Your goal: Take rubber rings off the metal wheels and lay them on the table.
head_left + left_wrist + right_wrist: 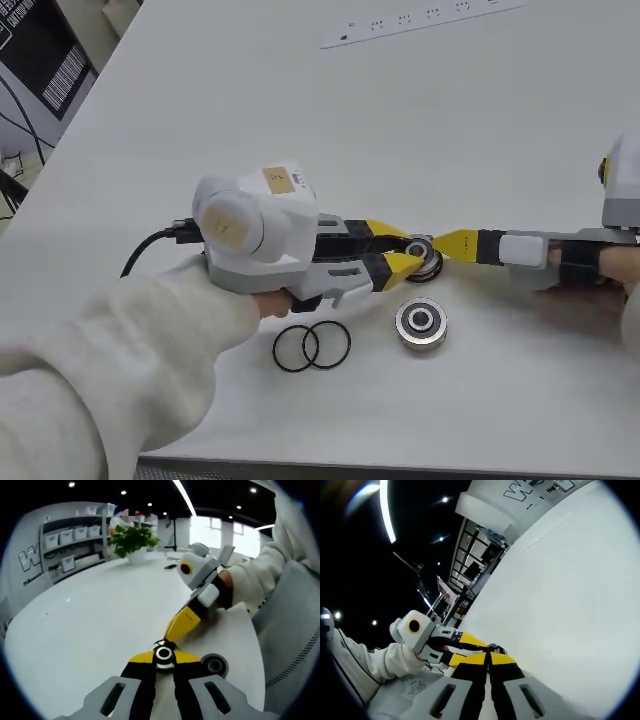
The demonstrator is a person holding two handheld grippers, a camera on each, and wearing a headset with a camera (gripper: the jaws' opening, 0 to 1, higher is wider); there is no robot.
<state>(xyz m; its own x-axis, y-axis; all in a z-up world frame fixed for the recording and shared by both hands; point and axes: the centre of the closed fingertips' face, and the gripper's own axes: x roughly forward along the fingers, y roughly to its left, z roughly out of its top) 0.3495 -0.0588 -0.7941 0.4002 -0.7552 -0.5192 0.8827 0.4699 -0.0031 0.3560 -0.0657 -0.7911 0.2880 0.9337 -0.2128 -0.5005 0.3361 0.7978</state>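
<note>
left gripper (408, 249) clamps a small silver metal wheel (422, 252) over the white table (450, 120). two black rubber rings (312, 346) lie near, a second wheel (421, 322) to their right. right gripper (442, 245), jaws together, meets the clamped wheel's rim; can't tell if it pinches rubber. likely mid-strip: next, peel rightward.

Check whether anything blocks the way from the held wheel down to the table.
Partly. A second metal wheel and two rubber rings lie on the table just on the person's side of the held wheel; the far side is bare.
</note>
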